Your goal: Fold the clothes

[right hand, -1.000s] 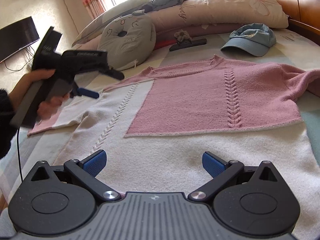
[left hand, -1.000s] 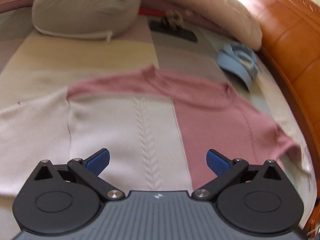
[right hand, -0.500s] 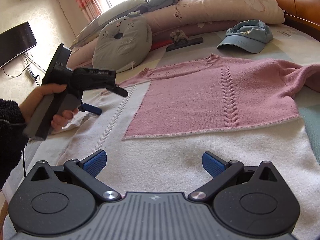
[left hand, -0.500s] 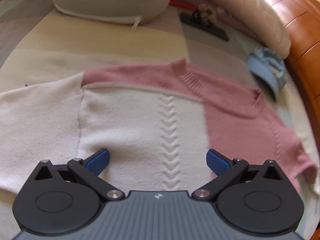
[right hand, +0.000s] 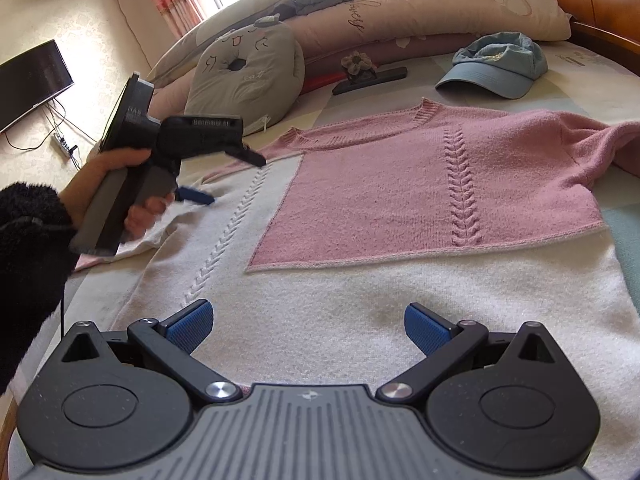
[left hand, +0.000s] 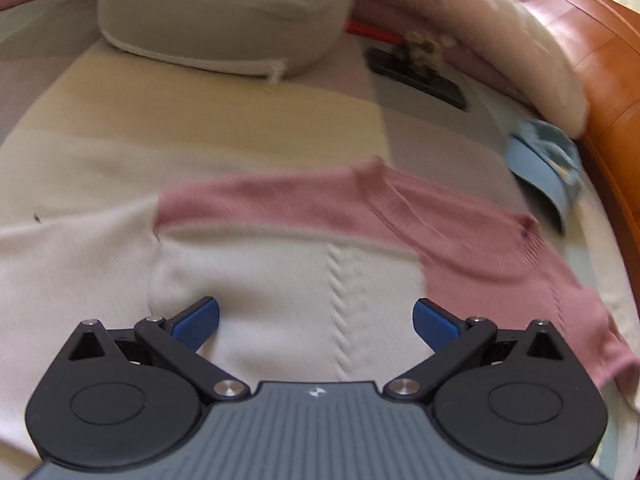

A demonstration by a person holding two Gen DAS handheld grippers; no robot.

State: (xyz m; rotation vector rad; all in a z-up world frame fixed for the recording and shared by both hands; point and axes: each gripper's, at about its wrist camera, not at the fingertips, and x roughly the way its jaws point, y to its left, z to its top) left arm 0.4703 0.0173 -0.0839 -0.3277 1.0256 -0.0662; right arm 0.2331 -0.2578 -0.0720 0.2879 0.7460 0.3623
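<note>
Pink-and-cream knit sweater (right hand: 400, 208) lies spread flat on the bed (left hand: 224, 120), so we can fold it; our left gripper (left hand: 316, 320) and right gripper (right hand: 306, 326) hover wide, empty.

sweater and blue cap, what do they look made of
Sweater: soft knit, probably wool or acrylic; matte and fuzzy, with raised cable braids and a ribbed collar. Blue cap: woven cloth, likely cotton; matte, with a crumpled crown and stiff brim.

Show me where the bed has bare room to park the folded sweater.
Free: the beige bedspread strip between the sweater neckline and grey cushion. Crowded: toward the headboard, where the blue cap and black bar lie.
</note>
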